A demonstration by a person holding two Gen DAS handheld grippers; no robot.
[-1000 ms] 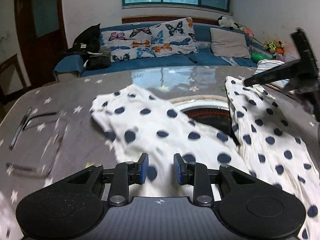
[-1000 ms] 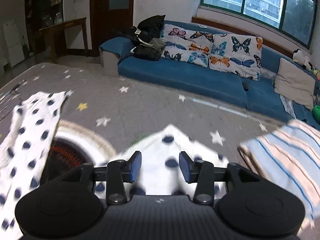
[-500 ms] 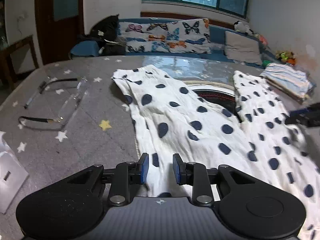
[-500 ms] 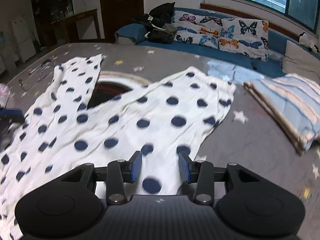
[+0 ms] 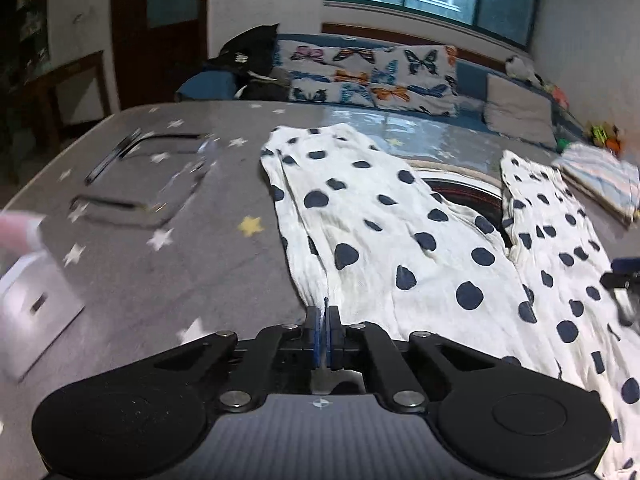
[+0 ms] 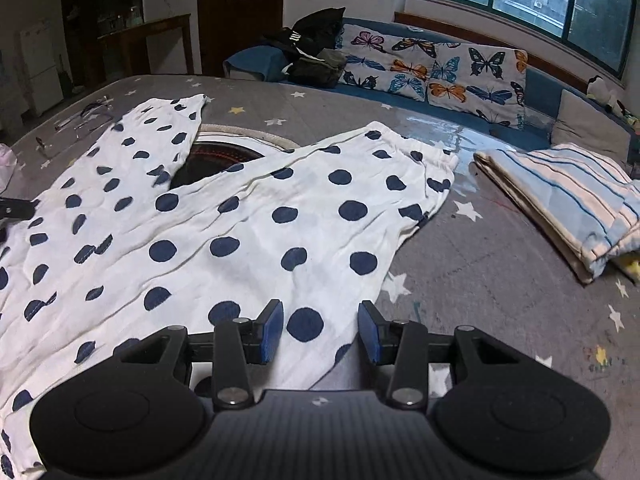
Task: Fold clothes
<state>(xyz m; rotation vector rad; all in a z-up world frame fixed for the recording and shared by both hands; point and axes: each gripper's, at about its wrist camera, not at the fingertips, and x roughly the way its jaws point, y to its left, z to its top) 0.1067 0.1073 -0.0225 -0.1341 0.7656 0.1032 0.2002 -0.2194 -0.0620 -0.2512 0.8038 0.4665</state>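
The polka-dot trousers (image 6: pixel 248 232) lie spread on the star-print table cover (image 6: pixel 500 280), legs toward 12 o'clock. Between the legs sits a round mat (image 6: pixel 224 152). At 2 o'clock of the trousers lies a folded striped cloth (image 6: pixel 568 204), apart from them. At 10 o'clock lies a clear hanger (image 5: pixel 144 176). The sofa (image 6: pixel 400 92) stands behind the table.

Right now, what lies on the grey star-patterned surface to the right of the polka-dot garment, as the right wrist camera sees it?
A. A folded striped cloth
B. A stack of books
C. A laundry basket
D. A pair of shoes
A: a folded striped cloth in blue, cream and pale orange lies apart from the polka-dot garment, with bare grey surface between them.
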